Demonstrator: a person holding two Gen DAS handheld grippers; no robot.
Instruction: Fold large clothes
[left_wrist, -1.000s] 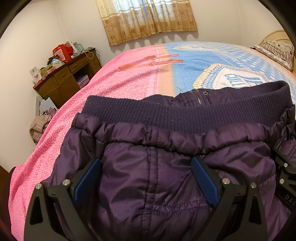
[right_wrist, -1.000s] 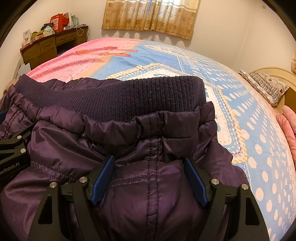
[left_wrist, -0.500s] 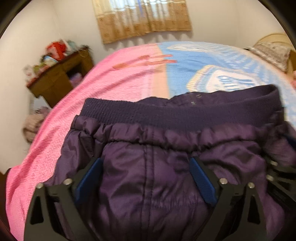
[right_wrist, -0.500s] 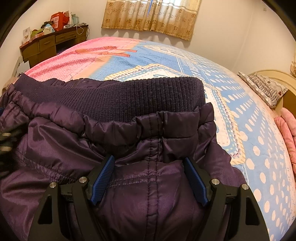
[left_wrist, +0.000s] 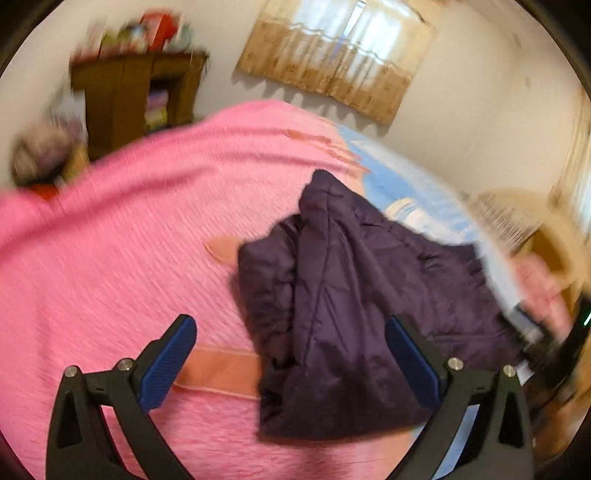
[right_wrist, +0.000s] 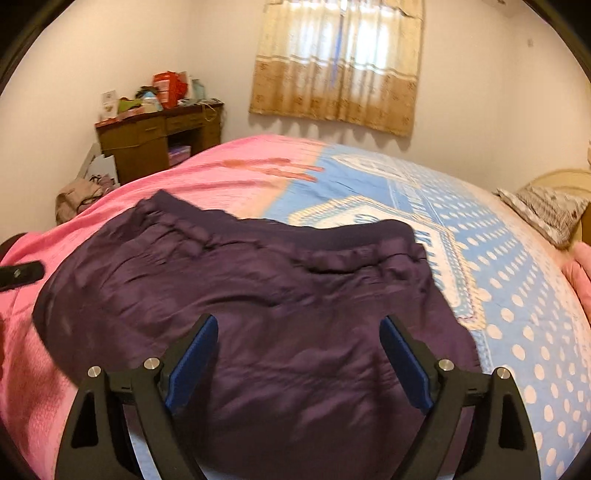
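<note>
A dark purple padded jacket (right_wrist: 258, 302) lies folded on the bed, its ribbed hem at the far side. In the blurred left wrist view the jacket (left_wrist: 343, 295) lies right of centre on the pink cover. My left gripper (left_wrist: 290, 347) is open and empty, above the jacket's left edge; its tip shows at the left edge of the right wrist view (right_wrist: 18, 274). My right gripper (right_wrist: 298, 347) is open and empty, raised over the near part of the jacket. It appears blurred in the left wrist view (left_wrist: 543, 343) at the jacket's right side.
The bed cover (right_wrist: 498, 295) is pink on the left and blue with white dots on the right. A wooden desk (right_wrist: 155, 140) with clutter stands by the far left wall. A pillow (right_wrist: 546, 214) lies at the right. A curtained window (right_wrist: 336, 62) is behind.
Both grippers have pulled back and up from the jacket, which now lies flat on the bed. The left gripper has swung left and turned, its view strongly blurred.
</note>
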